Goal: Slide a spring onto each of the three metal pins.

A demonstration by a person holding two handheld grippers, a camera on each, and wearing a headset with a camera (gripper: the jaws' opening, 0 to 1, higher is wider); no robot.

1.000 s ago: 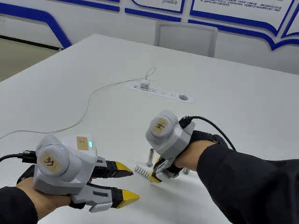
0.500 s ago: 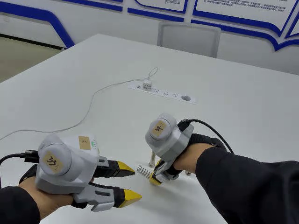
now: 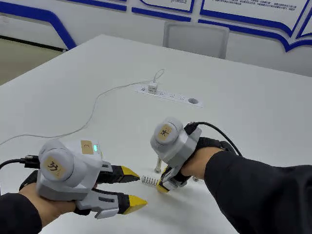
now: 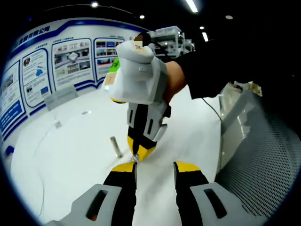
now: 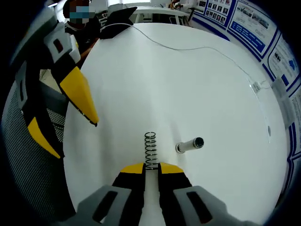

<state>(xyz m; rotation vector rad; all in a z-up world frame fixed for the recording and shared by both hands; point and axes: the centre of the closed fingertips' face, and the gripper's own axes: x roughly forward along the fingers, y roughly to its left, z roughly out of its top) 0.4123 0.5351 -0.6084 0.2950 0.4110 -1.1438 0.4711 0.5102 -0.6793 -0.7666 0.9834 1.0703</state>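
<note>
Plainly, right claw (image 5: 151,165) pinches spring (image 5: 150,147) beside pin (image 5: 189,144).

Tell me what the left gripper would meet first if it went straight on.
Most likely the small coiled metal spring held by the right gripper; it lies directly before the open left gripper, though depth is uncertain.

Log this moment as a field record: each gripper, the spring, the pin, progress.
right gripper: shut on one end of the spring, which sticks out ahead of the jaws
left gripper: open, empty, tips close to the spring's free end
metal pin: upright on the table, bare, beside the spring
progress: spring not yet on this pin
background: power strip and white cable further back
</note>
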